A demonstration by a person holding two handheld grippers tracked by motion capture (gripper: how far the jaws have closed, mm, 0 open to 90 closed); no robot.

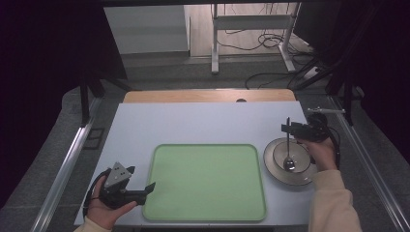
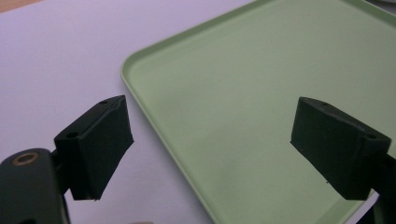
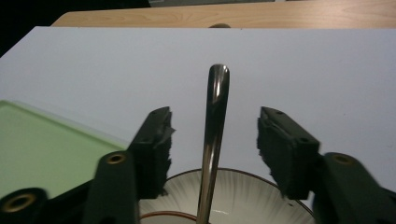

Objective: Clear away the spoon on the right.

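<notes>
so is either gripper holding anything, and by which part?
No. The spoon handle stands between the right gripper's jaws, untouched. The left gripper is open over the tray edge.

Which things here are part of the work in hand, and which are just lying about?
In the job:
- spoon, standing in the bowl, handle between the right gripper's open jaws
- bowl on the table, right of the tray
- right gripper, not yet pressing on the handle

Lying about:
- green tray, nothing on it
- left gripper, open over the tray's edge
- white table
</notes>
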